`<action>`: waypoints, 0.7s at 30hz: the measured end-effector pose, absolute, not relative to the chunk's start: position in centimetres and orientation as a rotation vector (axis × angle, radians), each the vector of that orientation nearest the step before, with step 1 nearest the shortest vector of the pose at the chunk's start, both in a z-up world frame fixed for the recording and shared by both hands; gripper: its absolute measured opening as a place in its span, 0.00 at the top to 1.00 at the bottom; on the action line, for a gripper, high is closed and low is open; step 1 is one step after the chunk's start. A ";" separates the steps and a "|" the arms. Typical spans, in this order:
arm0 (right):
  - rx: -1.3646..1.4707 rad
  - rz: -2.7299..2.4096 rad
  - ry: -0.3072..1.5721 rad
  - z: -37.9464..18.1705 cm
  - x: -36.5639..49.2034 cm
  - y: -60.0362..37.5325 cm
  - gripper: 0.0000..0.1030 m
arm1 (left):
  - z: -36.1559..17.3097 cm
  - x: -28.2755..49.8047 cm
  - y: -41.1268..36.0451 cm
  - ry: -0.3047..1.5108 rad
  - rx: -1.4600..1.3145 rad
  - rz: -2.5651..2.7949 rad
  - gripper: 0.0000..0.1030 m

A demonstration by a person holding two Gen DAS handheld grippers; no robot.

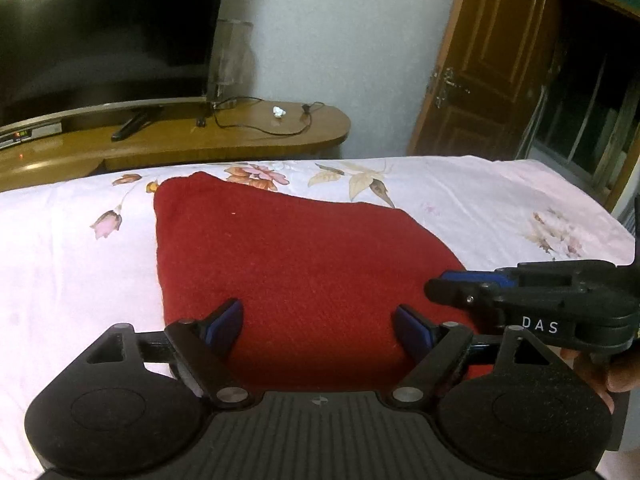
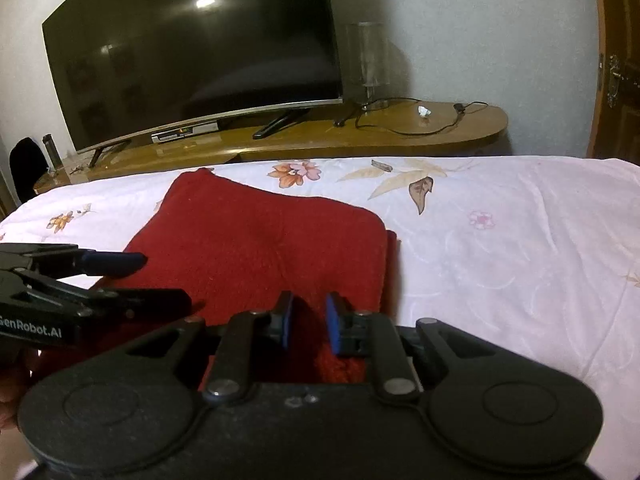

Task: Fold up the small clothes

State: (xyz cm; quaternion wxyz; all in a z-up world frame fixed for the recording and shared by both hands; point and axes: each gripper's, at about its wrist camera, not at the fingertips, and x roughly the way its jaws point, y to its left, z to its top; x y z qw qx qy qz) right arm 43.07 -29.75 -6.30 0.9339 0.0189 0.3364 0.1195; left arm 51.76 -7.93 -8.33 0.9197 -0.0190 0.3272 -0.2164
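The red knit garment point(image 1: 288, 280) lies folded flat on the floral bedsheet point(image 1: 500, 208), running from the fingers toward 12 o'clock, its near hem right under both tools. The left gripper point(image 1: 319, 326) hangs spread wide over that hem, holding nothing. The right gripper point(image 2: 308, 324), nearer the garment's 3 o'clock edge, shows only a narrow gap, with red cloth visible between; whether it pinches the fabric I cannot tell.
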 end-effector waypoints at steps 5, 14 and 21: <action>0.032 0.247 0.621 -3.9 42.0 -29.4 0.70 | -5.6 50.1 -7.6 0.617 -0.024 -0.414 0.21; -0.008 0.234 0.682 -5.8 42.1 -28.4 0.72 | -8.2 50.3 -8.4 0.665 0.062 -0.373 0.21; -0.012 0.247 0.690 -5.8 41.9 -28.6 0.70 | -7.3 50.1 -8.4 0.656 0.068 -0.368 0.21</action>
